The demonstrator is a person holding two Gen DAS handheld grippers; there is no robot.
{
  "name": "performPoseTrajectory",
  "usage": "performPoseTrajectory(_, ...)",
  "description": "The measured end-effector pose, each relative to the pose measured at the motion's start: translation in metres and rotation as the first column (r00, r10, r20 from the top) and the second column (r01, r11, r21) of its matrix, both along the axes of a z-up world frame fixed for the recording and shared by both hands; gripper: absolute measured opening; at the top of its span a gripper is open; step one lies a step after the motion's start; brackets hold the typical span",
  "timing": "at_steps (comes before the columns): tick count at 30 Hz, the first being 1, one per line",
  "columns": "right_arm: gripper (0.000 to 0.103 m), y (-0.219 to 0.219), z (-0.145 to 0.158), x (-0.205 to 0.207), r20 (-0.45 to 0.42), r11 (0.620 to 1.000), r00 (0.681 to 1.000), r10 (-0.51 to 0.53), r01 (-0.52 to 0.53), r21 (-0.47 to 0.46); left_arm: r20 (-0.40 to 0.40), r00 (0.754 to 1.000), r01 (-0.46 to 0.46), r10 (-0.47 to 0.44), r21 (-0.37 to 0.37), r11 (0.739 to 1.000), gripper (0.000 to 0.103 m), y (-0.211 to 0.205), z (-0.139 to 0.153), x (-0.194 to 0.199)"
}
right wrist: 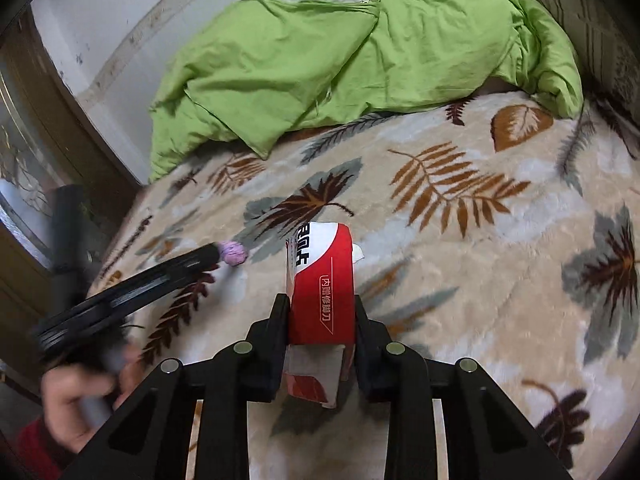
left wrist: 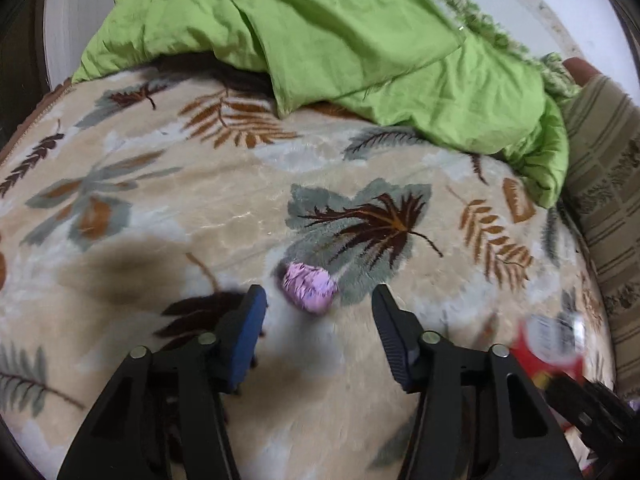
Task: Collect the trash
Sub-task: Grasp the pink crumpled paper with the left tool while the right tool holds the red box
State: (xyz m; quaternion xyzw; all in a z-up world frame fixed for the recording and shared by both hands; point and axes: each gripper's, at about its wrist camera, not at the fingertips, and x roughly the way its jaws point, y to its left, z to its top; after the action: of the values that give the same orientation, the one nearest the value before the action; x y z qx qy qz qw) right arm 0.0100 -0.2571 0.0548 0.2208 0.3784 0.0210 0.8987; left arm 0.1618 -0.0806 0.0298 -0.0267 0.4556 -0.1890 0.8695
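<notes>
A crumpled pink paper ball (left wrist: pixel 310 286) lies on the leaf-patterned blanket (left wrist: pixel 200 208). My left gripper (left wrist: pixel 319 296) is open around it, one fingertip on each side and neither pad touching it. In the right wrist view the same ball (right wrist: pixel 235 253) shows at the tip of the left gripper, which a hand (right wrist: pixel 76 400) holds. My right gripper (right wrist: pixel 321 302) is shut on a red and white carton (right wrist: pixel 324 280), gripped by its sides just above the blanket. That carton (left wrist: pixel 548 348) appears blurred at the lower right of the left wrist view.
A rumpled green quilt (right wrist: pixel 340 60) covers the far part of the bed. A striped cushion (left wrist: pixel 604 184) lines the right side. A white wall (right wrist: pixel 120 12) and a brown wooden frame (right wrist: pixel 48 120) stand at the far left edge of the bed.
</notes>
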Motion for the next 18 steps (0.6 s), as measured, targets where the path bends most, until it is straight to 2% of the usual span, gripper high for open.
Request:
performPoseTrajectory(4, 0.030, -0.001, 0.005, -0.002, 0.019, 1.000, 1.000, -0.006, 0.006, 0.007, -0.007, 1.000, -0.009, 0.009, 0.057, 0.998, 0.035, -0.013, -0.022, 0.012)
performPoseTrajectory(6, 0.030, -0.001, 0.003, -0.002, 0.016, 1.000, 1.000, 0.000, 0.000, 0.014, 0.027, 1.000, -0.016, 0.014, 0.067, 0.998, 0.028, -0.012, -0.022, 0.011)
performPoseTrajectory(12, 0.030, 0.002, 0.005, -0.010, 0.016, 1.000, 1.000, -0.001, 0.001, 0.003, 0.041, 0.999, -0.034, 0.034, 0.003, 0.999, 0.028, 0.009, -0.009, -0.009)
performPoseTrajectory(18, 0.030, 0.017, 0.017, -0.042, 0.054, 0.999, 0.998, 0.013, -0.011, -0.044, 0.115, 0.993, 0.004, -0.003, -0.015, 1.000, 0.028, 0.025, 0.027, -0.071)
